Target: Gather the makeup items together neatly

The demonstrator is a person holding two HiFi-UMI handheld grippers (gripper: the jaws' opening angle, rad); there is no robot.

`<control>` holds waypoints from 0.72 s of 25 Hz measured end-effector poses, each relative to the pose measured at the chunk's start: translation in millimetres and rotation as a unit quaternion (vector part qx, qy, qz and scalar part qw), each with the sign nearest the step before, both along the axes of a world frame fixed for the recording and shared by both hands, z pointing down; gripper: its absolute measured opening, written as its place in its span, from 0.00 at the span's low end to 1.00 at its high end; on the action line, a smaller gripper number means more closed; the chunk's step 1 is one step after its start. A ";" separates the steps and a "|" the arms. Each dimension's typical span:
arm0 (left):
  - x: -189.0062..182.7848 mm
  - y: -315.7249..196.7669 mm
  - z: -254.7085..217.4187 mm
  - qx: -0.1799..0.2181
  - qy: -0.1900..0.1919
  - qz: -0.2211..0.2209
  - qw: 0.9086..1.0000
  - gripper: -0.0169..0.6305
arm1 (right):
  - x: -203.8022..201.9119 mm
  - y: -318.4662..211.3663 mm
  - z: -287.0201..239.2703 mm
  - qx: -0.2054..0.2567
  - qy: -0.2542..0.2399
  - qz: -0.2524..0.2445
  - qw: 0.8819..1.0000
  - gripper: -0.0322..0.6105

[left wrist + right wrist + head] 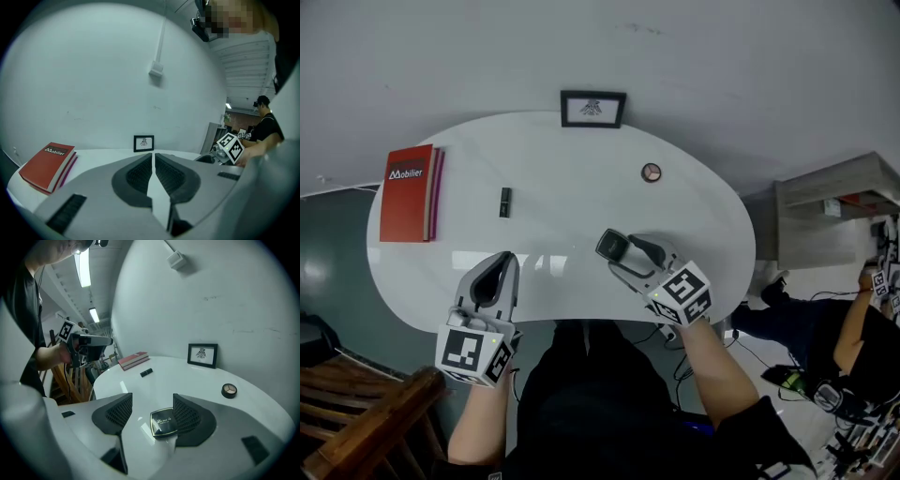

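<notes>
I had the left gripper low over the near edge of the table, left of the middle, its jaws pressed together with nothing between them; its own view showed only a thin seam between the ribbed pads. The right gripper sat further right along that near edge, angled down toward the surface with its jaws wide apart. A compact, black with a gold rim, lay flat on the table between those jaws, close against the right-hand pad; I could not tell whether the pad touched it, and the other pad stood well clear. A round pot with a split pale top sat toward the far edge, right of centre and well apart from the compact. A small dark tube lay left of centre, between the pot and the left end of the table. At that left end was a red book, also seen from both grippers. A framed picture stood upright at the middle of the far edge, against the wall.
</notes>
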State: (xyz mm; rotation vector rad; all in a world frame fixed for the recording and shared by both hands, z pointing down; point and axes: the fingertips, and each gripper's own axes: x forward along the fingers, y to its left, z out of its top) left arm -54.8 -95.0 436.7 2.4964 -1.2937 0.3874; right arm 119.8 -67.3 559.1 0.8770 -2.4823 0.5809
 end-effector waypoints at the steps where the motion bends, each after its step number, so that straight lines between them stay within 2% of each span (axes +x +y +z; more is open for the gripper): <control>1: -1.2 1.0 2.8 -0.004 -0.002 -0.002 1.000 0.07 | 0.0 -0.4 9.4 -0.006 0.008 -0.004 1.000 0.43; 5: -4.5 5.7 14.3 -0.015 -0.013 -0.010 1.000 0.07 | 0.6 -1.5 39.8 -0.014 0.045 -0.022 0.999 0.44; 10: 0.3 10.5 23.4 -0.026 -0.013 -0.008 1.000 0.07 | 2.4 -3.0 63.6 -0.001 0.110 -0.058 0.992 0.46; 18: 8.9 14.2 31.0 -0.036 -0.010 -0.001 0.999 0.07 | 1.2 -3.3 87.8 -0.035 0.114 -0.061 0.991 0.47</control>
